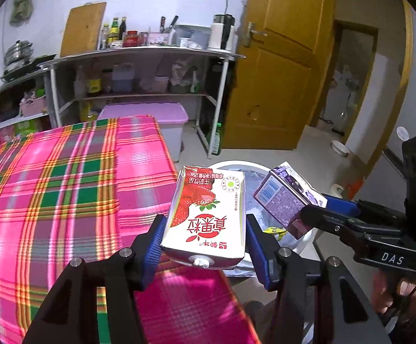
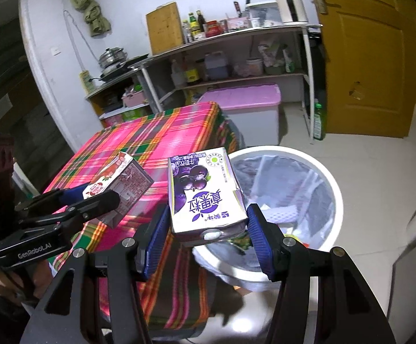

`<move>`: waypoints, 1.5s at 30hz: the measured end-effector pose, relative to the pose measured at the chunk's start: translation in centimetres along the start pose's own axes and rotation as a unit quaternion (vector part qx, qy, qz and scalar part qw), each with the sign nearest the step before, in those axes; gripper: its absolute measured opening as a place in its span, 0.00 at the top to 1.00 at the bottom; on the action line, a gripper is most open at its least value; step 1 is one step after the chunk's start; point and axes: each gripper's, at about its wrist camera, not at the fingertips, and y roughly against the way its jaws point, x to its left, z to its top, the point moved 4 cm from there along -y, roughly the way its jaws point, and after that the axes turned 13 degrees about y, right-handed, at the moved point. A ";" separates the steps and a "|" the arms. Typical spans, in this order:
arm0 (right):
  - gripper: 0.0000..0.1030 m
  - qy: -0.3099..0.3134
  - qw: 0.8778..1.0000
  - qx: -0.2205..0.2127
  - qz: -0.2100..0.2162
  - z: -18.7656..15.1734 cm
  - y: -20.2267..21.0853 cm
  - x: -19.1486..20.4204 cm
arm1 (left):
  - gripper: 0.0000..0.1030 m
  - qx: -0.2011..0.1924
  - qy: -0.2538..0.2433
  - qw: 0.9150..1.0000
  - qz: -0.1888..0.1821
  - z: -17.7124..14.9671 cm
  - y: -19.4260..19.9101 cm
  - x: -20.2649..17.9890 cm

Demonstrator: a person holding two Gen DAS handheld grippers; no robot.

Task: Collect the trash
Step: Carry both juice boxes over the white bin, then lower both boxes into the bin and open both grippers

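A home kitchen: a metal shelf rack [image 2: 236, 33] against the white wall carries sauce bottles [image 2: 195, 25], a wooden cutting board [image 2: 165, 28] and an electric kettle [image 2: 289, 3]; a steamer pot [image 2: 112, 56] sits on a stove, beside a plaid-covered counter [image 2: 150, 140], tiled floor [image 2: 380, 172] and yellow wooden door [image 2: 365, 51].

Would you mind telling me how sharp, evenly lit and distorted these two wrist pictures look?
Left wrist view: the pink plaid tablecloth is smeared by motion blur, while the red strawberry milk carton stays sharp; black corners and a bowed metal kitchen shelf show fisheye distortion. Right wrist view: the purple blueberry milk carton is crisp, the white bin's rim evenly lit, the left edge dark.
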 end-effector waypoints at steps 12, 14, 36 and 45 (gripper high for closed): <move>0.46 -0.033 0.999 0.008 -0.019 -0.9 -0.3 -3.3 | 0.47 0.025 -0.023 0.999 -0.017 0.0 -3.7 -2.7; 0.46 -0.038 0.999 0.012 -0.021 -1.2 -0.5 -3.7 | 0.47 0.034 -0.025 0.999 -0.019 -0.1 -4.7 -3.2; 0.45 -0.069 0.995 0.069 -0.023 -3.5 -4.6 -7.7 | 0.47 0.113 -0.031 0.993 -0.025 -1.4 -12.4 -4.3; 0.45 -0.079 0.994 0.073 -0.030 -4.0 -4.5 -8.4 | 0.46 0.148 -0.026 0.988 -0.033 -1.9 -14.6 -4.5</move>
